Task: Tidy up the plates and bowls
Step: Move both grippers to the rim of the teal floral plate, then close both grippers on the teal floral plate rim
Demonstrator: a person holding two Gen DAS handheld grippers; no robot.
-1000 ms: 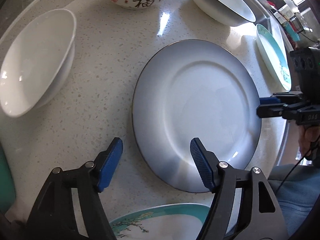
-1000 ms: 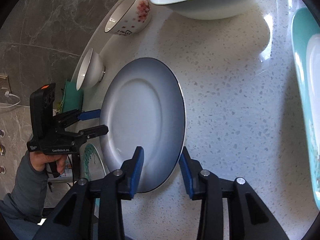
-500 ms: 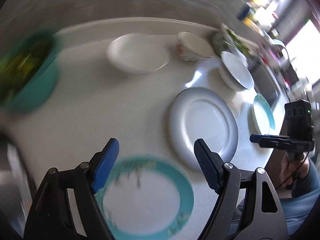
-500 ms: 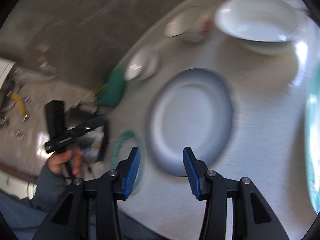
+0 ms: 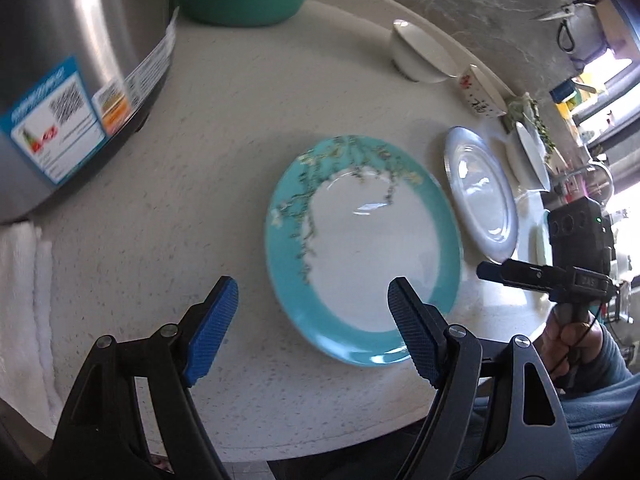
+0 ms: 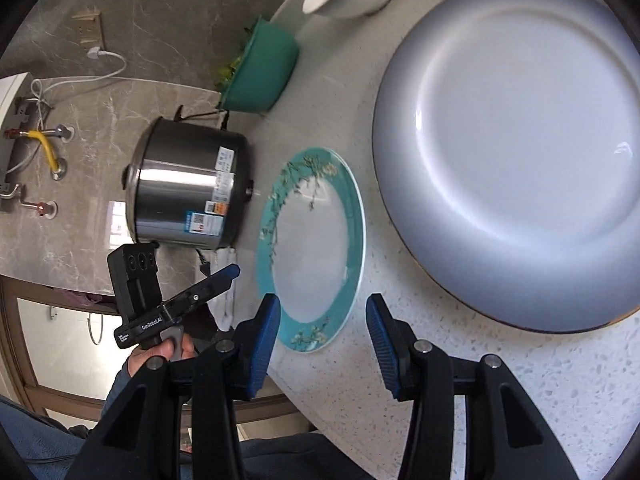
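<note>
The left gripper [image 5: 312, 330] is held spread and empty, a teal-rimmed plate [image 5: 362, 250] lying just ahead. The right gripper [image 6: 322, 350], likewise released, is held over the countertop [image 6: 420, 344], with a grey plate [image 6: 516, 152] beyond.

- Left gripper [image 5: 312, 328]: black frame, blue ribbed pads, silver screws.
- Right gripper [image 6: 320, 344]: same black frame, blue pads.
- Sleeve [image 6: 120, 392]: grey-blue fabric.

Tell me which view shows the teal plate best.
The left wrist view: the teal plate lies whole and near, just ahead of the open left gripper, its branch pattern clear. The right wrist view shows the plate smaller and foreshortened, its near rim partly behind the right gripper.
</note>
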